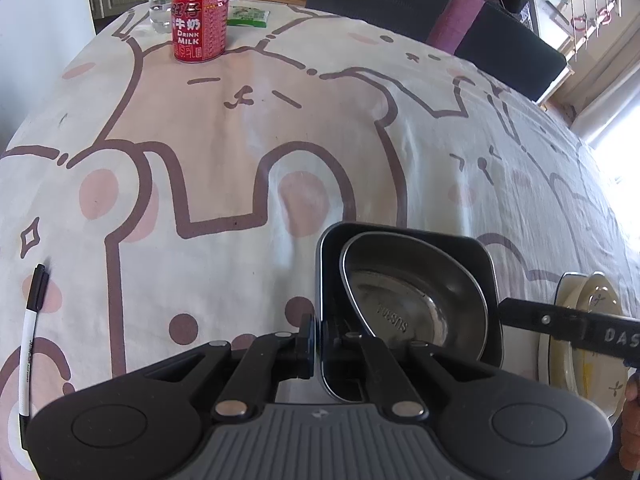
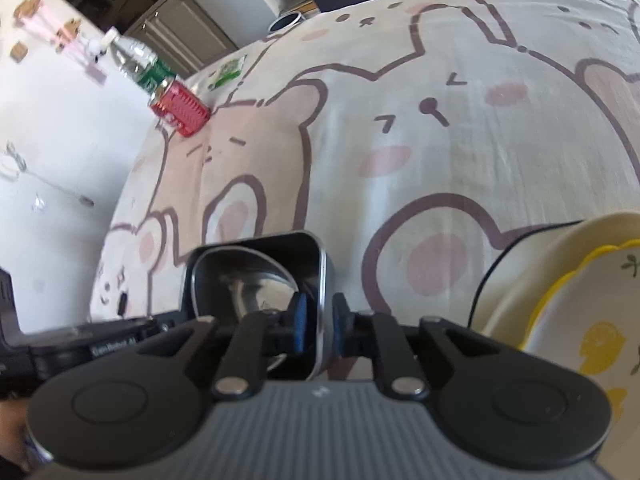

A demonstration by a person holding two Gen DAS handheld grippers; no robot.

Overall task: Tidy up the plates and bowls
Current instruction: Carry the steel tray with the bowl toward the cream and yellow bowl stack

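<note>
- Both grippers pinch opposite walls of one dark square dish (image 1: 408, 240): the left gripper (image 1: 318, 340) is clenched on its left wall, the right gripper (image 2: 320, 326) on its right wall.
- A steel bowl (image 1: 416, 292) sits loose and tilted inside; an uneven lift could probably slide it out.
- The dish seems raised over the bear-print cloth (image 1: 240, 120), though the blurred right view leaves this unsure.
- Just beside stands the plate stack (image 2: 560, 300), which a careless swing could knock.
</note>
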